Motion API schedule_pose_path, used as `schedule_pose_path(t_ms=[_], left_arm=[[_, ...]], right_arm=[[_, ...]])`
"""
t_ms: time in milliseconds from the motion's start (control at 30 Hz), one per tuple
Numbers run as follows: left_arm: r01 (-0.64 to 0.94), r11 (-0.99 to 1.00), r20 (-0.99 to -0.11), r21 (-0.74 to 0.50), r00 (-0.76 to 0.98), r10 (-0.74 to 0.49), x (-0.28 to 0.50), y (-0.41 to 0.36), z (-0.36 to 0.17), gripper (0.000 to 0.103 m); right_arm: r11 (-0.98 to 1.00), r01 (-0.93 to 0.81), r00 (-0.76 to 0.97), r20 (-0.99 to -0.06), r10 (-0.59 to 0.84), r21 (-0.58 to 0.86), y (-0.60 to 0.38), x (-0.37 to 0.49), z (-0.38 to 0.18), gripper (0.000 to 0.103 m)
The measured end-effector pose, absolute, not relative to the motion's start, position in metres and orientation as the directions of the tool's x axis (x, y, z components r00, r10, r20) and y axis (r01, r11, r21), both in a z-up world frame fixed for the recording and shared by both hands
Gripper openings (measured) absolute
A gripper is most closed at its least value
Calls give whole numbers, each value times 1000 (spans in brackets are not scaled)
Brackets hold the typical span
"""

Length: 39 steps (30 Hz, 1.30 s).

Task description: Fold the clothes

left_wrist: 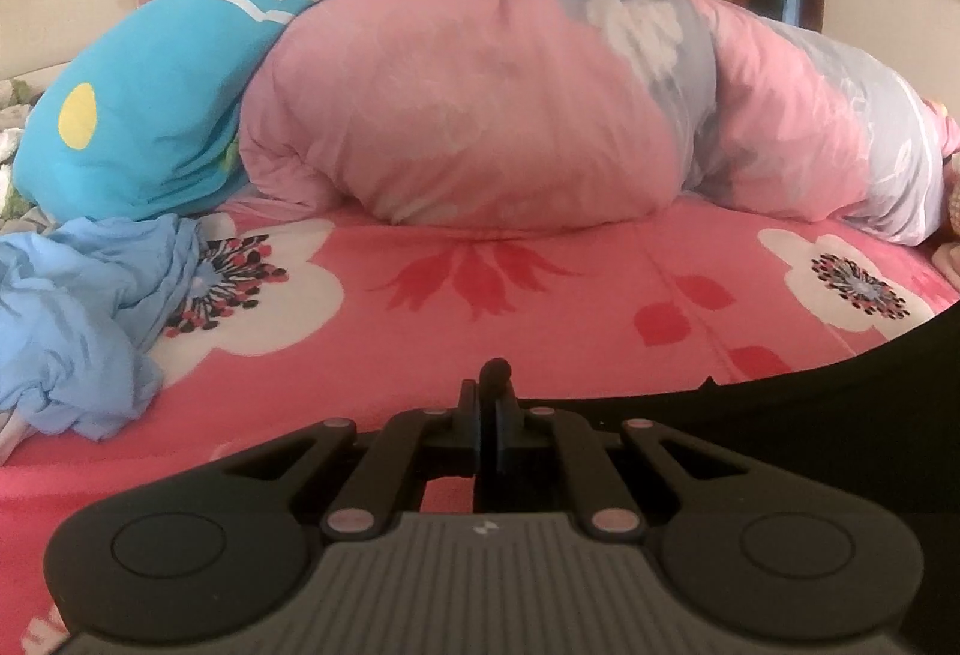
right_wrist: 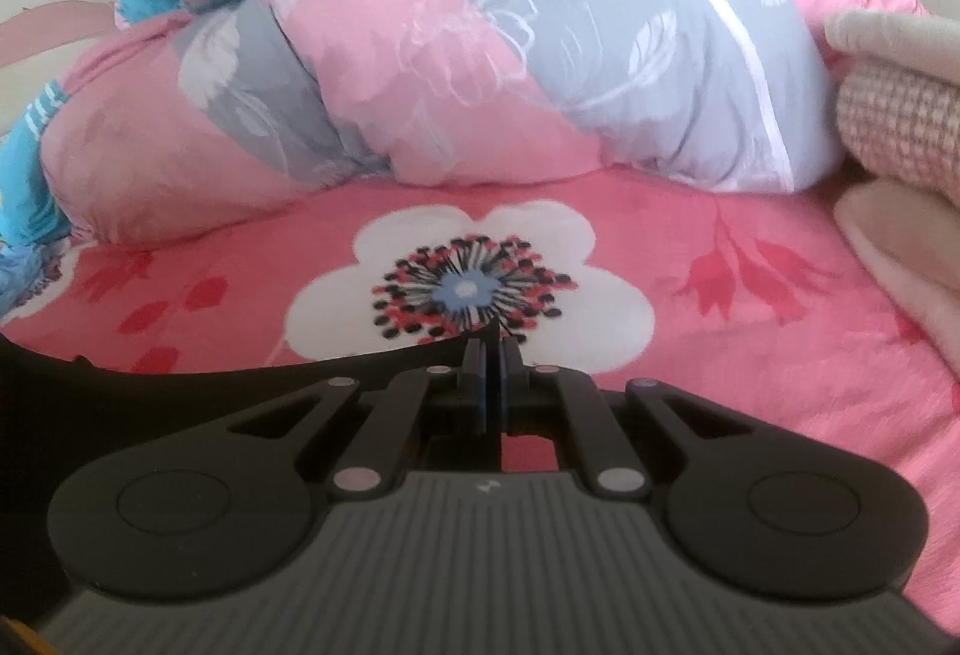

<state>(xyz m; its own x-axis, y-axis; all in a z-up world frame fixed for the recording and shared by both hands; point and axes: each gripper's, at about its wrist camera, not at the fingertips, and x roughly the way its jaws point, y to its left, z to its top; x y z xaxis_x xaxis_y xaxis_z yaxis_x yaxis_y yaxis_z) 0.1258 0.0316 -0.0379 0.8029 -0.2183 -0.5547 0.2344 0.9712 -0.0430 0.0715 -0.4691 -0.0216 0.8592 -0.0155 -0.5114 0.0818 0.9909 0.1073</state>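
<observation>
Currently both your grippers pinch one black garment stretched between them, low over the pink flowered bedsheet. Left gripper: jaws pressed together, a nub of black cloth poking out at the tips. Right gripper: jaws narrow too, the dark edge running off to its left. Crumpled light-blue garment lies on the sheet at far left. Rolled pink-and-grey quilt sits behind; folded cream blankets at right.
</observation>
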Motion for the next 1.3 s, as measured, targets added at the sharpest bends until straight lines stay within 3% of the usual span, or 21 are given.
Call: schedule_pose_path(t_ms=[700, 1033, 1133, 1167, 1233, 1300], left_arm=[[259, 965, -544, -34, 806, -235, 147, 21, -40, 5], [245, 969, -600, -41, 769, -220, 157, 23, -57, 7], [202, 978, -624, -48, 758, -188, 162, 28, -60, 23], [185, 981, -630, -53, 756, -177, 162, 31, -60, 35], [154, 985, -626, -77, 762, -168, 158, 41, -53, 42], [124, 987, -622, -101, 767, -160, 153, 51, -46, 49]], right_arm=[[988, 104, 861, -507, -33, 113, -480, 86, -30, 2], [986, 108, 844, -536, -24, 126, -482, 93, -45, 2], [984, 109, 831, -556, -14, 139, -484, 97, -51, 2], [982, 116, 826, -564, -12, 149, -486, 96, -51, 4], [977, 131, 815, -579, -9, 170, -489, 95, -52, 6], [971, 146, 804, -594, -5, 190, -493, 94, -53, 17]])
